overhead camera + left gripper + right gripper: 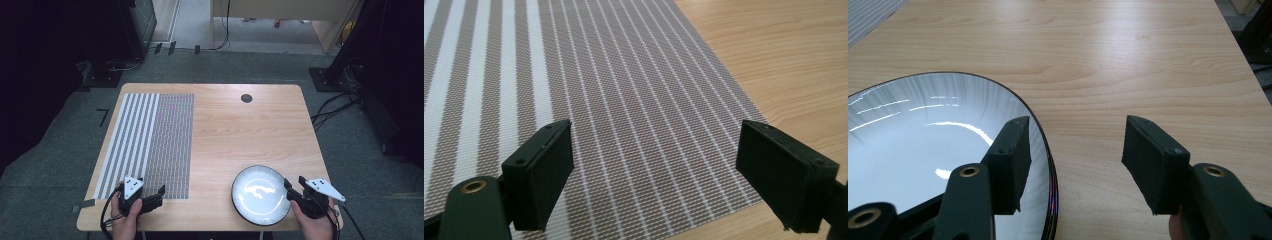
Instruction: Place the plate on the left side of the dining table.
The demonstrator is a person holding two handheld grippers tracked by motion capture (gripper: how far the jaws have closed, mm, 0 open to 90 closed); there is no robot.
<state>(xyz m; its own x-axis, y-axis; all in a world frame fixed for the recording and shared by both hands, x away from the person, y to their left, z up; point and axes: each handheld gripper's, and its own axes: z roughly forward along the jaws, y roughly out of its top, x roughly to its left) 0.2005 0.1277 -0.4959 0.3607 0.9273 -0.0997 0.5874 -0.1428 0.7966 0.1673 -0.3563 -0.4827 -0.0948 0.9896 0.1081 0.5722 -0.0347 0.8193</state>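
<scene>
A glossy white plate (260, 197) with a dark rim lies on the wooden table (240, 130) at the near right. My right gripper (294, 181) sits at its right edge. In the right gripper view, this gripper (1075, 155) stands open astride the rim of the plate (923, 145), one jaw over the dish and the other over bare wood, neither pad pressing. A striped woven placemat (150, 140) covers the left side of the table. My left gripper (159, 196) is open at its near right corner. The left gripper view shows the placemat (624, 100) between the open left gripper (656, 165), nothing held.
A small black round grommet (246, 98) is set in the table near its far edge. Cables (330, 107) trail on the carpet to the right, and dark equipment stands at both far corners. A grey tab (86, 204) sticks out at the near left corner.
</scene>
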